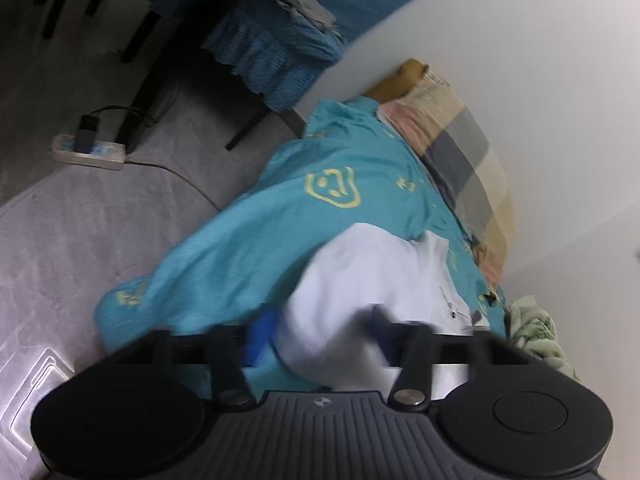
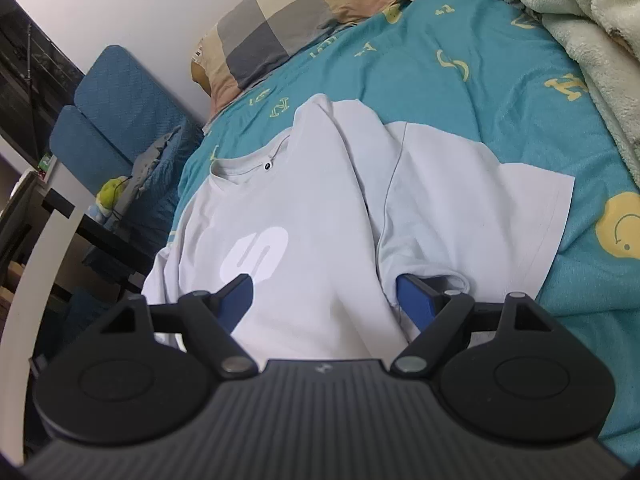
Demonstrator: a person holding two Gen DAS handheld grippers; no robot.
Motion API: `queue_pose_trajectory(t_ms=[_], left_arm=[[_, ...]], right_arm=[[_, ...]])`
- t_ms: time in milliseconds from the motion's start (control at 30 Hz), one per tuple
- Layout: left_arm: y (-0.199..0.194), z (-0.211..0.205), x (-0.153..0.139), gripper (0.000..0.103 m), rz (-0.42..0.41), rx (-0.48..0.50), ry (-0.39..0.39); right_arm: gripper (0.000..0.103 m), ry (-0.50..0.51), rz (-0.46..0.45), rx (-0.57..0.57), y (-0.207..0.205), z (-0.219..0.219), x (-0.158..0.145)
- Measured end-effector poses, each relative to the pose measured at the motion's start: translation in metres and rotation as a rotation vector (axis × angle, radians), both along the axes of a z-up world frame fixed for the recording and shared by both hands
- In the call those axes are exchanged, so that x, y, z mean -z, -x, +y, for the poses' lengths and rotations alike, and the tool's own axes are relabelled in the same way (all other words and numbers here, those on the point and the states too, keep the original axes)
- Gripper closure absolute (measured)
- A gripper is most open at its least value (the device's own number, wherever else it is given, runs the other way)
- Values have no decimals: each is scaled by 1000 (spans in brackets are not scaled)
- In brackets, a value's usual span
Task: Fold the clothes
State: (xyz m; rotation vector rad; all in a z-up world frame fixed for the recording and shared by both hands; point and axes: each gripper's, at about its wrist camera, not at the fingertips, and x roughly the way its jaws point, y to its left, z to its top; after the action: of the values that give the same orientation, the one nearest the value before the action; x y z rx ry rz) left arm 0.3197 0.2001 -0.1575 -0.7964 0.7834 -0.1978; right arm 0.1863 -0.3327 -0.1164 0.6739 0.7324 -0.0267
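Right tongs [image 2: 324, 300] sit nearest the lens in their own view, blue fingers [image 2: 236, 300] spread wide above the lower front of a white T-shirt [image 2: 304, 208], with cloth lying between them but neither pad pressing on it. One finger stands over the shirt's body just below a pale printed logo [image 2: 254, 254]; the other sits at the fold where a sleeve [image 2: 480, 200] meets the body. That shirt lies chest up on a bed covered by a teal sheet [image 2: 460, 92] printed with yellow letters and smiley faces, its neckline pointing toward a checked pillow [image 2: 288, 20] at the head of the bed, the sleeve spread flat to the side. A pale fluffy blanket [image 2: 580, 40] is bunched along the bed's far edge. In the other view the left tongs [image 1: 320, 336] are blurred by motion; white cloth of the T-shirt [image 1: 372, 280] bulges up between the fingers, but whether the pads pinch it I cannot tell. Beyond the bed's edge there, a power strip [image 1: 88, 148] with a cable lies on the grey floor [image 1: 80, 232].
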Motion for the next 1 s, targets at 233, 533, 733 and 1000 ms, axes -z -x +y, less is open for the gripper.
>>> queue_pose_trajectory(t_ms=[233, 533, 733, 1000], left_arm=[[-34, -8, -63, 102, -126, -14, -214], [-101, 12, -85, 101, -71, -153, -606], [-85, 4, -76, 67, -33, -118, -609], [30, -37, -110, 59, -95, -4, -546]], right_arm=[[21, 17, -15, 7, 0, 2, -3], [21, 39, -32, 37, -4, -3, -3], [21, 61, -45, 46, -4, -7, -3], [21, 97, -91, 22, 7, -7, -16]])
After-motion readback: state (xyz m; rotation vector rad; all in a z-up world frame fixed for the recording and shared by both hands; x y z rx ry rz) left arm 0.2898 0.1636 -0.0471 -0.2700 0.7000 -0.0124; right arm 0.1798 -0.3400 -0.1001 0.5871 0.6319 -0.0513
